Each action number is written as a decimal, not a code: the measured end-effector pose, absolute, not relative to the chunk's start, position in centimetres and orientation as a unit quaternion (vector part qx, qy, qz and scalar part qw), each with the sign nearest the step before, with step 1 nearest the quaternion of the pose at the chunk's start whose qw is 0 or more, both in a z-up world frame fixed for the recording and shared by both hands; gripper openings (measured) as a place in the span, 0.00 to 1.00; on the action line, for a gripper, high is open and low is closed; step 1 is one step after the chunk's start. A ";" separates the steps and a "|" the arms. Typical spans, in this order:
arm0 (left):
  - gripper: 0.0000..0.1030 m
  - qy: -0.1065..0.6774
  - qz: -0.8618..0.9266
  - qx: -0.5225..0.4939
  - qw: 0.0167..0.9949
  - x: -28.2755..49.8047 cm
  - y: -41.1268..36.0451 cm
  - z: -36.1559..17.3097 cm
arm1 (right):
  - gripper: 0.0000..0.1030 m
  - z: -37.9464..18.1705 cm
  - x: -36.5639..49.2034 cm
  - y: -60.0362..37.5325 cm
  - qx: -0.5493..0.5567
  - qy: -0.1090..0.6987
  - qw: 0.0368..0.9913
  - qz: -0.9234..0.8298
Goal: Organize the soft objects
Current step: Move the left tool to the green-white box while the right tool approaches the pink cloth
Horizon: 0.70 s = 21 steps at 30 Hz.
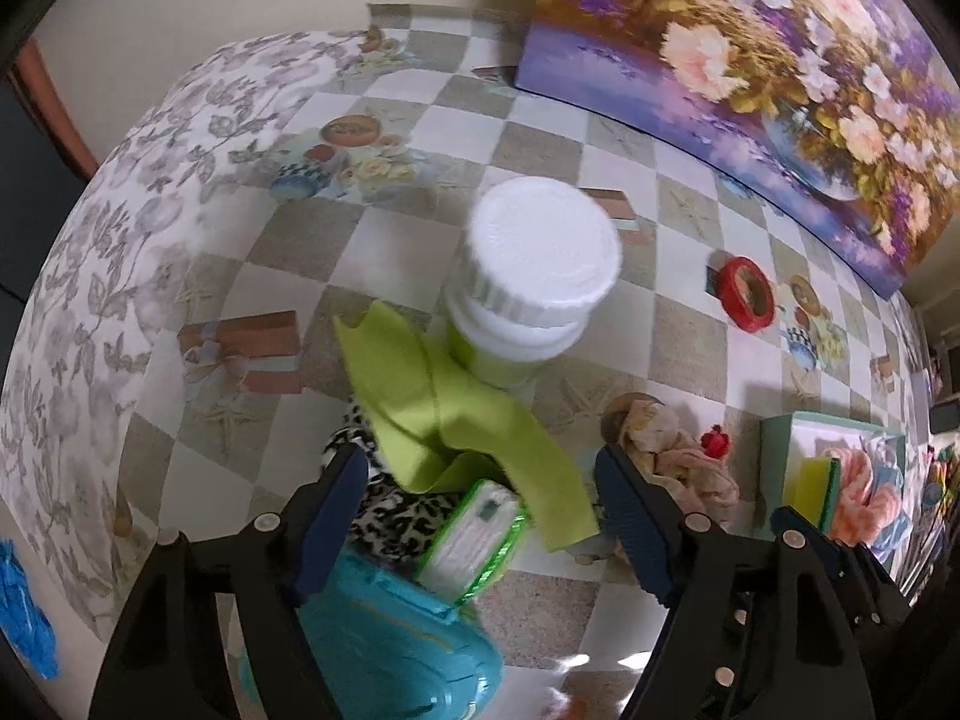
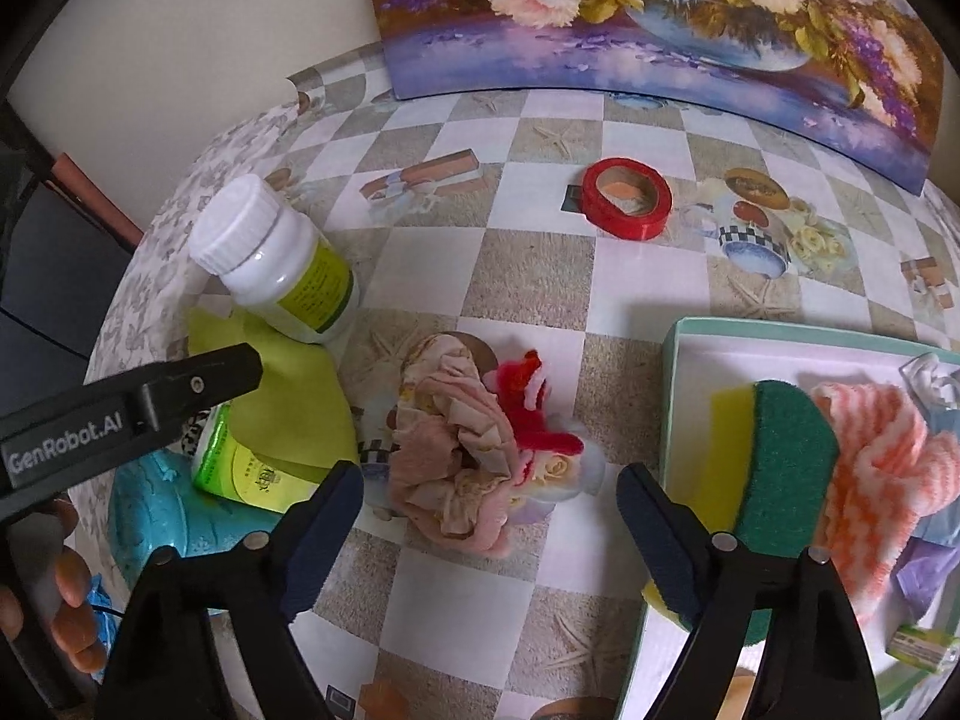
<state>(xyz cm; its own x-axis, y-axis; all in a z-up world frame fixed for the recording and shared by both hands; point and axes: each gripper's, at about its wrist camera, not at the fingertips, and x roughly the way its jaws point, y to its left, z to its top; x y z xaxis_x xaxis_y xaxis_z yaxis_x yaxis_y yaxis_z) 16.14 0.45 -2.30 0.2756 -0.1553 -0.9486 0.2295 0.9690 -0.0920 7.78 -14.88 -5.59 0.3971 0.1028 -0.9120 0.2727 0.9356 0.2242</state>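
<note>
Right wrist shows my right gripper (image 2: 489, 516) jaws wide, empty, above the pink cloth (image 2: 462, 450) left of the tray (image 2: 678, 360); left gripper (image 1: 480, 516) open over green cloth (image 1: 456, 414); next: descend, pinch, bin it.

A jar (image 2: 273, 267) stood at the left of the counter (image 2: 528, 276) on the far edge of a flat cloth (image 2: 288, 396). Just nearer lay a tissue pack (image 2: 240, 468), with a rounded container (image 2: 162, 510) before it. A crumpled rag (image 2: 456, 450) lay at the middle, a small bow (image 2: 534, 402) touching its right side. Far behind it sat a tape roll (image 2: 627, 198). At right, a tray (image 2: 675, 372) held a sponge (image 2: 774, 468) and, right of that, a knitted cloth (image 2: 882, 468). A painting (image 2: 660, 18) stood along the far edge.
</note>
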 end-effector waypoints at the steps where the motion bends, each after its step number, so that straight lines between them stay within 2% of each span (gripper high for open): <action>1: 0.77 0.589 -0.124 0.034 0.798 16.1 0.2 -2.3 | 0.83 -5.6 7.8 -15.0 0.173 0.547 0.817 -0.053; 6: 0.68 0.594 -0.133 0.038 0.793 16.1 -0.3 -2.6 | 0.79 -5.8 7.7 -15.2 0.177 0.547 0.816 -0.054; 10: 0.68 0.596 -0.127 0.053 0.791 16.0 -0.3 -2.8 | 0.73 -6.1 7.8 -15.0 0.175 0.552 0.814 -0.049; 21: 0.68 0.574 -0.142 0.106 0.799 14.0 0.1 -0.5 | 0.73 -5.5 7.4 -15.5 0.179 0.547 0.816 -0.054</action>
<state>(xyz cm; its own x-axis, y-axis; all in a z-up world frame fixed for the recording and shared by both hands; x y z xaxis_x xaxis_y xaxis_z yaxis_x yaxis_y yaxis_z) 14.03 0.10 -0.50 0.3001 -0.1056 -0.9481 0.3485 0.9373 0.0058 7.38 -15.47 -5.55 0.3948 0.1079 -0.9124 0.2834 0.9304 0.2326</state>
